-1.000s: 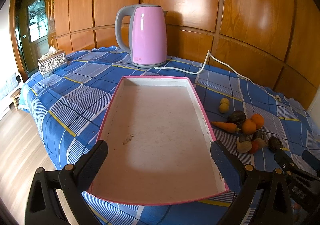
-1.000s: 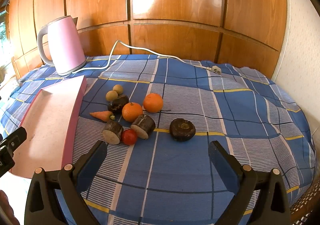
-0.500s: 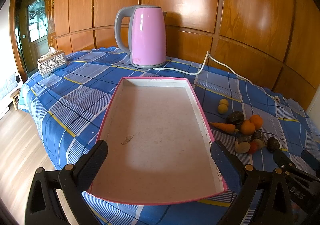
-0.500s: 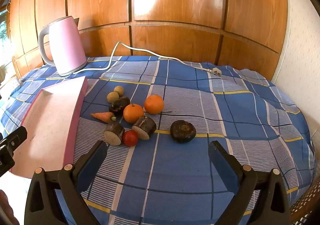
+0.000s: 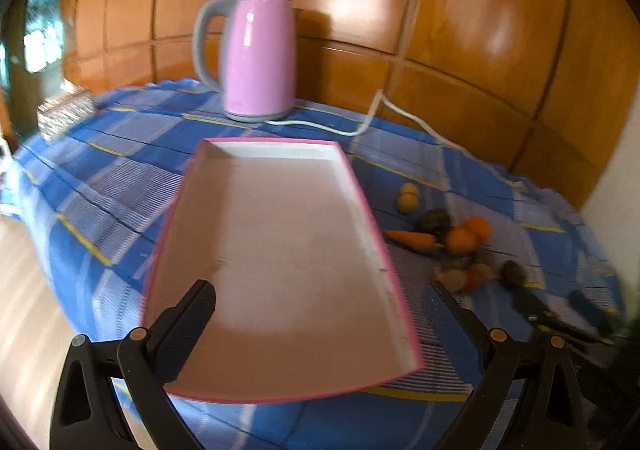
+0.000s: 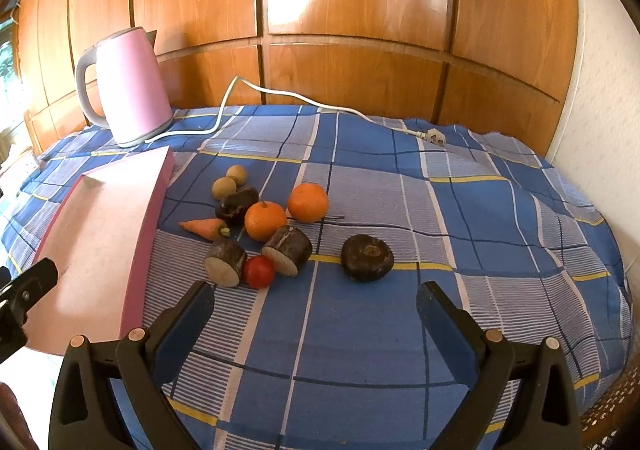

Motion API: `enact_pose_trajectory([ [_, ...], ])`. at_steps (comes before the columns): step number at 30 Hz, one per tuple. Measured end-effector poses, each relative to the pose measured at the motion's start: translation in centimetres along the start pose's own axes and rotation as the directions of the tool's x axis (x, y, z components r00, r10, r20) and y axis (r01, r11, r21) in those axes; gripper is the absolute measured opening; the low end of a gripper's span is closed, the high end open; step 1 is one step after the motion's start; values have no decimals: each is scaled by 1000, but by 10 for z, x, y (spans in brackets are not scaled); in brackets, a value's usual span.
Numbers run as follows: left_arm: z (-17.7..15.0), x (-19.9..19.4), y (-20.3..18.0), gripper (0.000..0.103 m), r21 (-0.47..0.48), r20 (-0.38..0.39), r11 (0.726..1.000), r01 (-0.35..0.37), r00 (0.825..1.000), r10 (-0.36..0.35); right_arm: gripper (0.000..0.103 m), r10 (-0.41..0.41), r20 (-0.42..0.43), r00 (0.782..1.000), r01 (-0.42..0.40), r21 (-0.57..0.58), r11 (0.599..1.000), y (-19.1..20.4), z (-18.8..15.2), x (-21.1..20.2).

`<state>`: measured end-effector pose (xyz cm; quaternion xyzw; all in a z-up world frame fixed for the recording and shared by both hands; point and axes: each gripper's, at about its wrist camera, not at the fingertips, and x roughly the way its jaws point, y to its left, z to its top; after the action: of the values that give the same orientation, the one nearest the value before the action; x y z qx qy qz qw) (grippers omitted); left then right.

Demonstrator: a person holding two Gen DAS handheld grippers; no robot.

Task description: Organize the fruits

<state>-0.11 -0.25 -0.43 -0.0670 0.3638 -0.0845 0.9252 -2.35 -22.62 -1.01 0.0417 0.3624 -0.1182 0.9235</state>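
A pink-rimmed tray lies bare on the blue checked cloth. To its right is a cluster of produce: two oranges, a carrot, a red tomato, two small yellow-green fruits, a dark fruit, two cut dark pieces and a dark round fruit apart on the right. The cluster shows blurred in the left wrist view. My left gripper is open over the tray's near end. My right gripper is open and empty, in front of the cluster.
A pink kettle stands behind the tray by the wood-panelled wall, its white cord and plug trailing across the cloth. A tissue box sits at the far left. The table edge drops to the wooden floor on the left.
The left view has swung and blurred; the tray and kettle have shifted right and the tray looks turned. The right gripper has eased slightly nearer the fruits. Both stay open.
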Motion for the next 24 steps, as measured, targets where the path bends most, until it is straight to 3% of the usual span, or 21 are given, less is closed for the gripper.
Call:
enact_pose_trajectory([
  [6,6,5,-10,103,30,-36,999,42,999,-41,103,-8,-29,1000,10,38,999,-13,-2,9],
  [12,13,21,-26,101,126,-104,987,96,991,-83,103,-46,-58,997,51,93,994,-41,-4,17],
  [14,18,24,-34,95,159,-116,978,134,986,-117,103,-60,-69,996,67,108,992,-51,-6,19],
  [18,28,40,-53,69,228,-189,948,219,966,-178,103,-77,-92,993,88,129,988,-66,-14,25],
  [24,35,63,-84,47,330,-291,892,309,932,-216,103,-106,-101,989,121,159,980,-87,-19,29],
])
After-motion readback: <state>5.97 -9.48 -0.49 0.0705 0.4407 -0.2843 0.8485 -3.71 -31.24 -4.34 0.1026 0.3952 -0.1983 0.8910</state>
